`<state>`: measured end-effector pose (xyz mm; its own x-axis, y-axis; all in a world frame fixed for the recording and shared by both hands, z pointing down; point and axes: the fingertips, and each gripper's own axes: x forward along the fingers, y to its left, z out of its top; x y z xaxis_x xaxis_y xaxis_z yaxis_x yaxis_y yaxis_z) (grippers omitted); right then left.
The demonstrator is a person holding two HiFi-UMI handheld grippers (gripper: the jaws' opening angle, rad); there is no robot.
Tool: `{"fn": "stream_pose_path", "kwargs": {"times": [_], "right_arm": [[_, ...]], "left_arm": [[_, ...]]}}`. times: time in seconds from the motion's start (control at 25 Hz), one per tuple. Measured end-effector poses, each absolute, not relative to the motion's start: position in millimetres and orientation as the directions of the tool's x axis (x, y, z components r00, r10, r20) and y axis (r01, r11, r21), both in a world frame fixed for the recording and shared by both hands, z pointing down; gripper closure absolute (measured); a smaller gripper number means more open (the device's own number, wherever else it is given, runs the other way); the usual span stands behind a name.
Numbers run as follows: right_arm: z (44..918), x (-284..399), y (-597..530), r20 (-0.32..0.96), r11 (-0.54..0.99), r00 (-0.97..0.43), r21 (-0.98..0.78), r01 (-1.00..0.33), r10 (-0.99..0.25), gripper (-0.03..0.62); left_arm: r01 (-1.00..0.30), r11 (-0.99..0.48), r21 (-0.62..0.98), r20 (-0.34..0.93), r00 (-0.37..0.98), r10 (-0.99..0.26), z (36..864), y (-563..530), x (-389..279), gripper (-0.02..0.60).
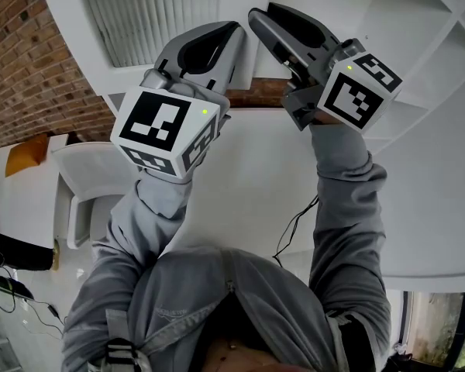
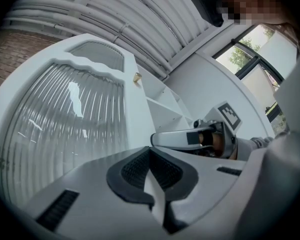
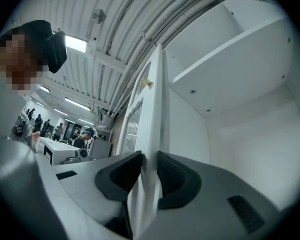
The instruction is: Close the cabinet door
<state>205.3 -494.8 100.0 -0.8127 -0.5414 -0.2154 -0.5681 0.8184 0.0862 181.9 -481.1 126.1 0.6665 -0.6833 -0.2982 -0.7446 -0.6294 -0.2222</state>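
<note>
A person in a grey sweatshirt reaches both arms up to a white cabinet (image 1: 442,22) and holds a two-jaw tool in each hand. The cabinet door (image 1: 139,10) stands swung open to the left of the bare shelves. It is a flat white frame around a large pane of ribbed, translucent glass with a wavy top border, and a small brass-coloured fitting (image 3: 146,82) sits near its upper edge. The right gripper (image 3: 149,159) has its two dark, finely ridged pads pinched onto the door's thin free edge. The white edge runs up between the pads, a hold that looks meant to steer the door round toward the opening. The left gripper (image 2: 150,151) lies low along the door's glass face, its tips drawn together with only a thin white sliver showing behind them. It seems to grip nothing, and is probably placed there to steady or push the panel. Both tools have smooth grey plastic shells and carry a white cube printed with black square markers. Inside the cabinet, a plain white shelf (image 3: 230,49) and smooth matte walls are visible, with nothing on them. A red brick wall (image 1: 23,53) rises to the left. The door is still well short of shut.
</note>
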Motion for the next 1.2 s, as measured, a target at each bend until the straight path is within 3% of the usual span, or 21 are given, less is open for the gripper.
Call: {"fn": "stream_pose_path", "kwargs": {"times": [0.76,1.0,1.2], "right_arm": [[99,209,-503,-0.257,0.770,-0.759,0.079,-0.634,-0.598,0.465],[101,213,-502,-0.283,0.638,-0.671,0.211,-0.740,-0.685,0.464],[102,214,-502,-0.292,0.630,-0.661,0.204,-0.750,-0.692,0.464]], "left_arm": [[-0.751,-0.616,-0.238,-0.301,0.660,-0.688,124,-488,189,0.577],[-0.755,-0.618,-0.219,-0.289,0.655,-0.698,129,-493,187,0.577],[-0.758,-0.615,-0.218,-0.285,0.652,-0.703,132,-493,188,0.577]]}}
